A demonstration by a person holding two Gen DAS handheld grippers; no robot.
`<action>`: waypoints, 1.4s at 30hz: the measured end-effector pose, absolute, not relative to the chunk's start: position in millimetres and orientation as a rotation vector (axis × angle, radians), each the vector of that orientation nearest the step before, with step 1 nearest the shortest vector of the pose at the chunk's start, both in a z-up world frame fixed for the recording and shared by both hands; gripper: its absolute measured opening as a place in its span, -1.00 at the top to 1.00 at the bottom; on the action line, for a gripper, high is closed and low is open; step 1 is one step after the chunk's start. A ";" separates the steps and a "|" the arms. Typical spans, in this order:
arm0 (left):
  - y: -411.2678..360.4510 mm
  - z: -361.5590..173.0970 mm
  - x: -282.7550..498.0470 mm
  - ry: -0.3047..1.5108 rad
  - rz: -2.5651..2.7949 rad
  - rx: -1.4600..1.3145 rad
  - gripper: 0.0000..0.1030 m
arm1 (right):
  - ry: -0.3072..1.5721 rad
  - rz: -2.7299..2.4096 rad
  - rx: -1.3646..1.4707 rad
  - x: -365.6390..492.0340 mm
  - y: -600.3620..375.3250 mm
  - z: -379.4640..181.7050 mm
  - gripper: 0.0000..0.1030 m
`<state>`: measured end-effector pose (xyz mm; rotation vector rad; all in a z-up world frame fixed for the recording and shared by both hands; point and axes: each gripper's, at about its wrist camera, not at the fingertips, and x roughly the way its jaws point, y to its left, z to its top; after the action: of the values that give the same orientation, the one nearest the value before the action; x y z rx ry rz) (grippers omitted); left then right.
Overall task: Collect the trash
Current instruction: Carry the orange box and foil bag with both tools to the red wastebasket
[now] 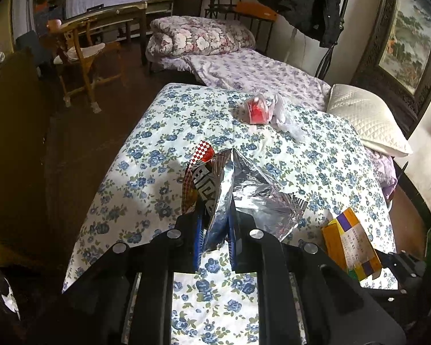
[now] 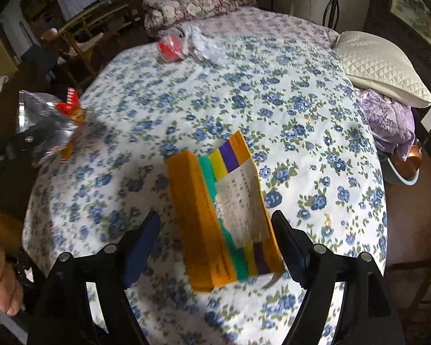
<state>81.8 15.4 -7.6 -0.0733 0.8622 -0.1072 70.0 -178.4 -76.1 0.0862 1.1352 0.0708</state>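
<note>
A lived-in bedroom of a home was shown. A bed [image 1: 273, 149] spread with a blue-flowered quilt filled both views, with a white quilted pillow [image 1: 365, 118] laid at its far right corner. A folded floral duvet [image 1: 198, 36] was piled at the far end of a second, lilac-sheeted bed [image 1: 261, 74] set beyond it. A wooden chair [image 1: 80, 57] and a long wooden desk [image 1: 115, 17] were placed along the left wall, a dark coat [image 1: 304, 0] was hung up, and a framed landscape painting [image 1: 408, 43] was mounted on the right wall.
</note>
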 end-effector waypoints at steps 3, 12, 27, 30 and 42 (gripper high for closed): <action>13.2 -9.0 82.8 0.866 -0.114 -0.072 0.70 | 1.100 0.076 0.116 67.1 -183.7 -73.1 0.01; 7.0 -9.6 82.7 0.861 -0.120 -0.058 0.70 | 1.032 0.078 0.183 58.2 -192.3 -61.1 0.10; -29.1 10.7 57.4 0.812 -0.178 -0.004 0.70 | 0.934 0.077 0.278 23.0 -214.7 -26.4 0.09; -53.4 19.6 44.4 0.797 -0.224 0.035 0.70 | 0.905 0.047 0.299 -0.5 -240.5 -15.7 0.09; -258.9 2.3 -47.9 0.930 -0.680 0.189 0.70 | 0.988 -0.338 0.364 -139.5 -418.1 -56.5 0.08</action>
<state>-47.9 -258.9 2.3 0.1888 0.9298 -0.6801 -139.5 -418.1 -56.5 0.3636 0.9879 -0.3378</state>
